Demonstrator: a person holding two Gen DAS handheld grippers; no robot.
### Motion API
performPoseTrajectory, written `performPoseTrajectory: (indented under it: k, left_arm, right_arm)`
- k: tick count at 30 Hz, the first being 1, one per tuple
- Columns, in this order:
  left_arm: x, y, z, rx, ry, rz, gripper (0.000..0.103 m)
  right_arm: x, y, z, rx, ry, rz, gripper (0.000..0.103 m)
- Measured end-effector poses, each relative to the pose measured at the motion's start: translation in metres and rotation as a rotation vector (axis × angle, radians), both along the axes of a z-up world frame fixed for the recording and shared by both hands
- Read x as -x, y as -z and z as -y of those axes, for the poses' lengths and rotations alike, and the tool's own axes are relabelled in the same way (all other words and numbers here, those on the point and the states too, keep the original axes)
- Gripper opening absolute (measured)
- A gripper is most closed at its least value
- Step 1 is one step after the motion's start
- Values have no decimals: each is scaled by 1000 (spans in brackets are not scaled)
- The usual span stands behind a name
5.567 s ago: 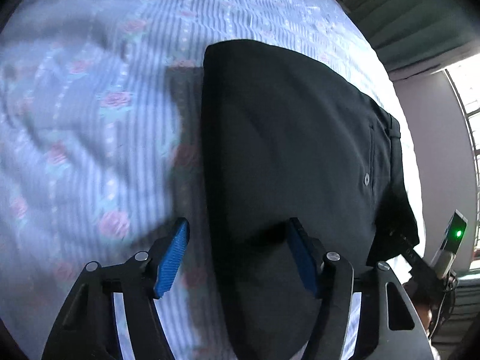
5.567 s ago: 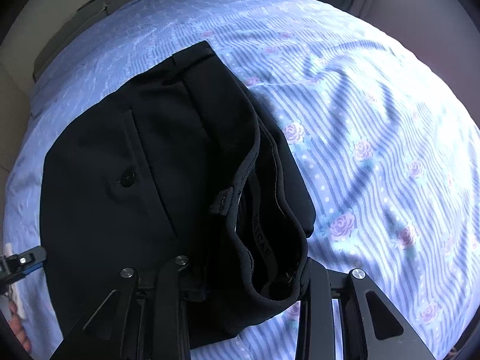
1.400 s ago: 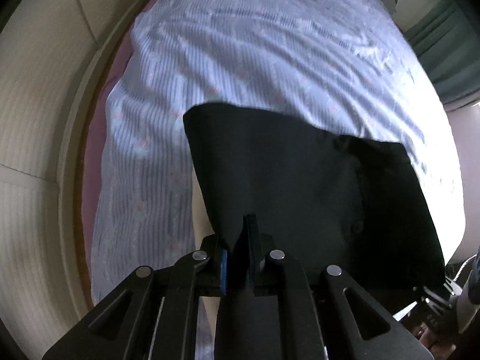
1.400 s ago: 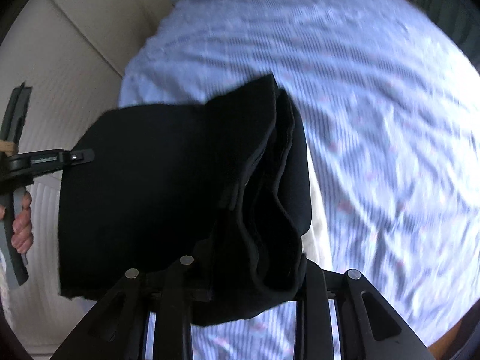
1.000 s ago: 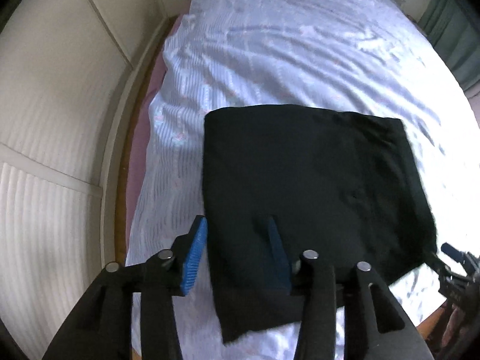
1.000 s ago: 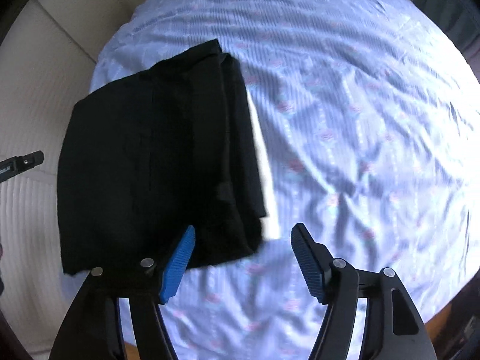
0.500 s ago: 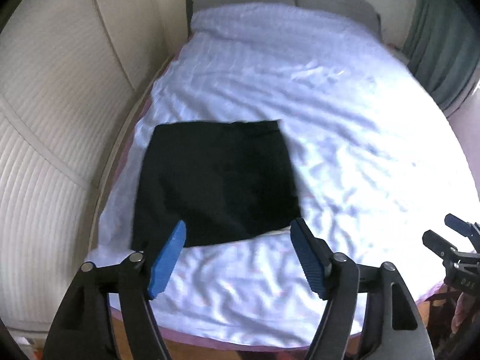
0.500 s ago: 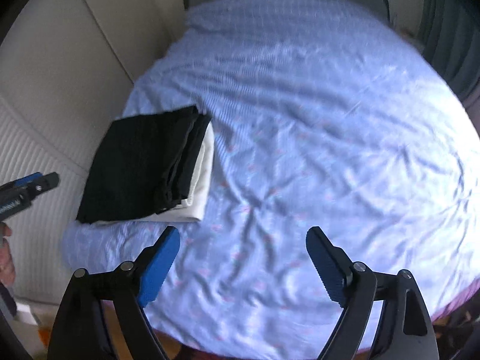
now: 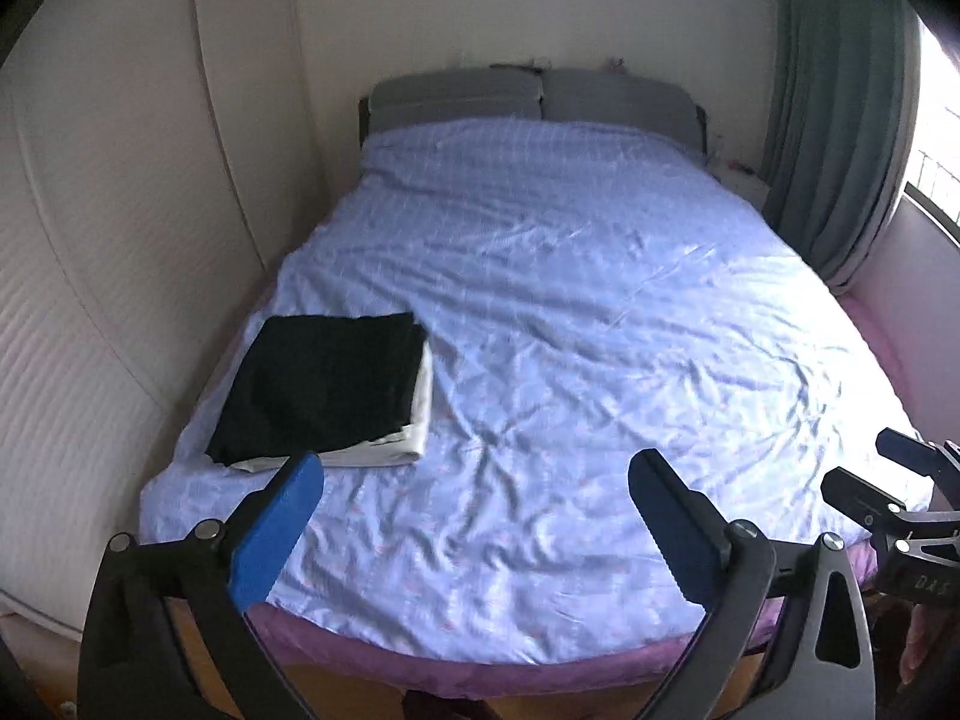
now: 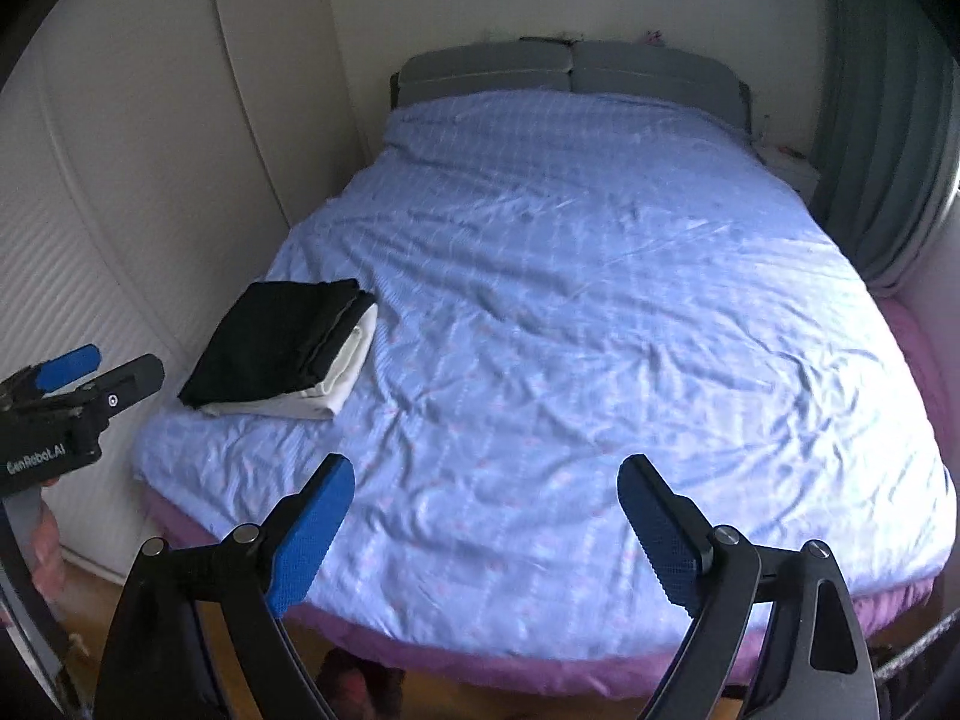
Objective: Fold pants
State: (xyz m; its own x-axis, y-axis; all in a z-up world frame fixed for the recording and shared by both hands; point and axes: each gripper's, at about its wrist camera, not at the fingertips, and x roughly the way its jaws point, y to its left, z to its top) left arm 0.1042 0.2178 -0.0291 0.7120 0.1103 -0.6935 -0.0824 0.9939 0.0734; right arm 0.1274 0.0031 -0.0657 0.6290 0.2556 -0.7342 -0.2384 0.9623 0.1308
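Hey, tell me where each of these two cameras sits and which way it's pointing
Left wrist: on the open left gripper, at the foot of the bed, looking along it to the headboard; the right gripper shows at right.
Right wrist: on the open right gripper, same outlook; the left gripper and fingers show at left.
Both share the folded black pants lying on a folded white garment.

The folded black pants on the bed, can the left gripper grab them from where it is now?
Probably not yet. The folded black pants lie beyond the open left gripper, atop a folded white cloth. Nothing blocks the way.
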Motion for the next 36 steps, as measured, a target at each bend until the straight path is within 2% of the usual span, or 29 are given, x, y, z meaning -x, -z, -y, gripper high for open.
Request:
performPoseTrajectory:
  k: [2,8,16,25,36]
  left_arm:
    - [17,-9,25,4,22,8,103]
    - [52,-31,78,-48,87,42,103]
    - [79,-49,115,25,152,59,103]
    - [96,-57,133,16,191,84,103]
    - [108,-59,134,19,203,90,103]
  right_arm:
    - [16,-7,24,-11,13,10,92]
    - [58,-28,75,-30,63,50,92]
    - [98,-46,124,-31,125,94,92]
    - [123,-53,147,-41,174,113,92]
    - [139,-62,150,-40,177,139,92]
